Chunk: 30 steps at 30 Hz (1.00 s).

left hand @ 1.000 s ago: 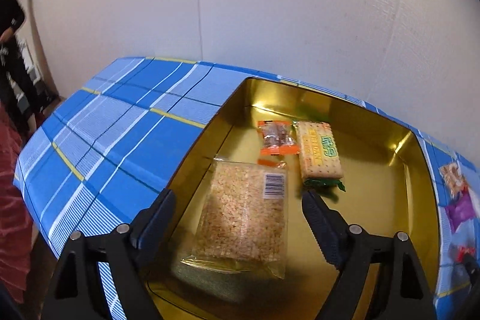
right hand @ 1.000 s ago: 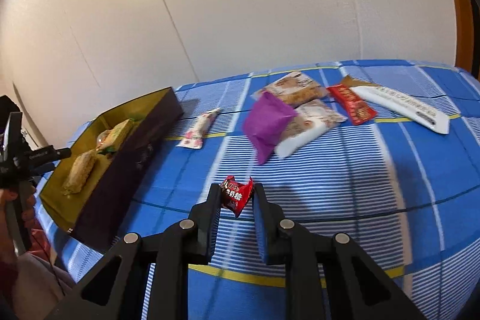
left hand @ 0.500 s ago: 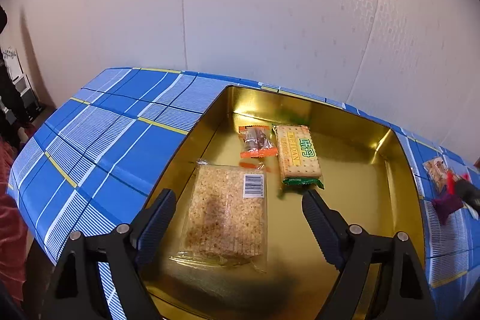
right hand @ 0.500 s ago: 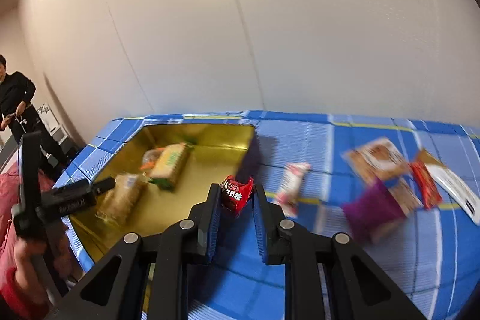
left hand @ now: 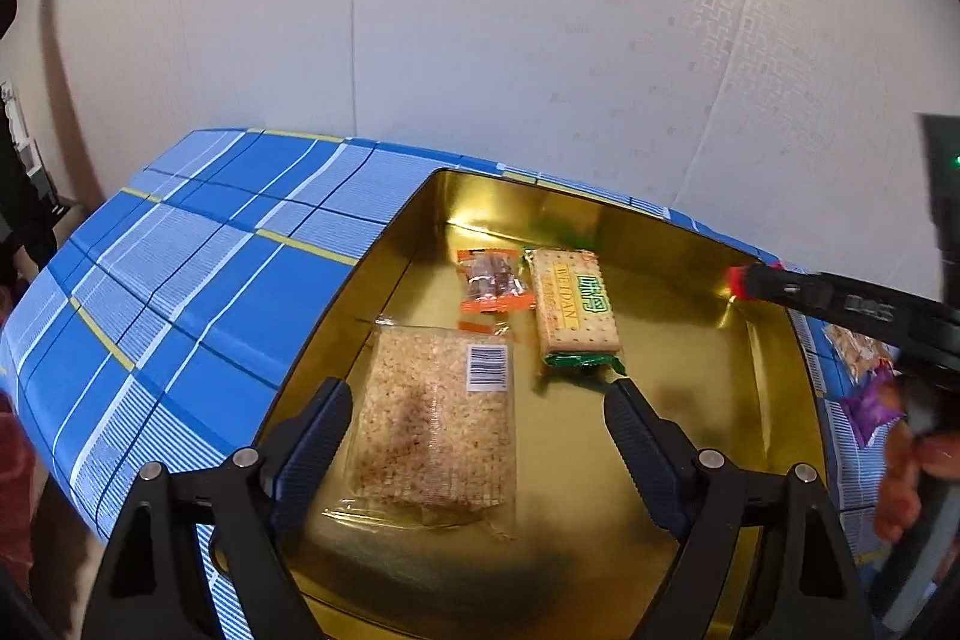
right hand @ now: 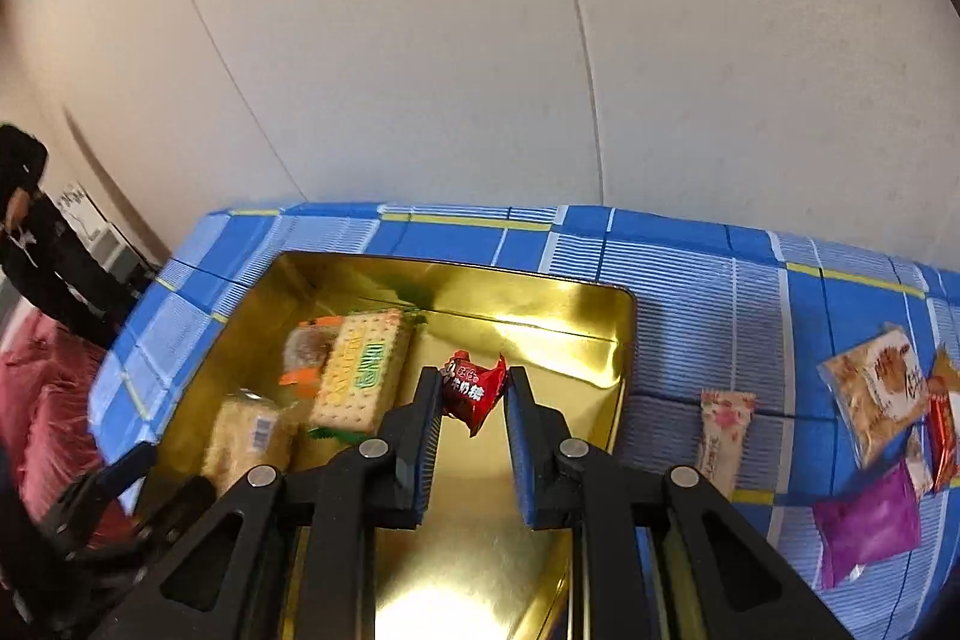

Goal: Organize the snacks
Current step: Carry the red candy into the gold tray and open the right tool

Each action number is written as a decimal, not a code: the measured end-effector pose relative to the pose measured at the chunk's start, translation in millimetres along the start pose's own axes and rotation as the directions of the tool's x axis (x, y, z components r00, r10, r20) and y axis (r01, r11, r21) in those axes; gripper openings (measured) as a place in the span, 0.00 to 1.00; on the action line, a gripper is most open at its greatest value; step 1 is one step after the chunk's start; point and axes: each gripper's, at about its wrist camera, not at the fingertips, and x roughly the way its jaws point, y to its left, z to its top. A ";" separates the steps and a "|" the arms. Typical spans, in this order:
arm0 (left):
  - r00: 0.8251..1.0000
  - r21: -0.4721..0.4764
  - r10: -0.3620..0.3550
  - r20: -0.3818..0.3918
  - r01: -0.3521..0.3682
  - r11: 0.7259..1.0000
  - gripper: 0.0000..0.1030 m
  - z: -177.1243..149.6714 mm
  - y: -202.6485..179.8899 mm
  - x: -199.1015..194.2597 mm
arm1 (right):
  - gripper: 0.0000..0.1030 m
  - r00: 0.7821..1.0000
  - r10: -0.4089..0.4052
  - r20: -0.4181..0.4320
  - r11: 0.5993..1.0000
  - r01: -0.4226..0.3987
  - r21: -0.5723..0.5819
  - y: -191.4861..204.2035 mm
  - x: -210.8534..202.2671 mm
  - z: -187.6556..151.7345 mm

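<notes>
A gold tin sits on the blue plaid tablecloth. It holds a rice-crisp bar, a biscuit pack and an orange-edged snack. My left gripper is open and empty, hovering over the rice-crisp bar. My right gripper is shut on a small red candy packet above the tin; it also shows at the right of the left wrist view.
Loose snacks lie on the cloth right of the tin: a pink-white bar, a purple packet, a beige cracker pack and a red packet. White wall stands behind. A person in black is at far left.
My right gripper carried the red candy packet left from the open cloth to above the tin. My left gripper stayed open over the rice-crisp bar and drew back a little.
</notes>
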 end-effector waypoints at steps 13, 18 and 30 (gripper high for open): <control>0.999 -0.007 -0.035 0.019 0.036 0.999 0.85 0.9 -4.1 -3.2 | 0.26 0.987 -0.127 -0.094 0.989 0.119 -0.083 16.3 47.7 9.0; 0.999 -0.022 -0.044 0.018 0.045 0.999 0.86 0.7 -2.8 -3.1 | 0.40 0.976 -0.176 -0.132 0.980 0.161 -0.115 18.6 58.9 7.9; 0.997 -0.050 -0.063 0.043 0.065 0.997 0.92 0.2 -7.1 -6.6 | 0.41 0.991 -0.129 -0.029 0.985 0.125 -0.116 9.1 15.0 -1.7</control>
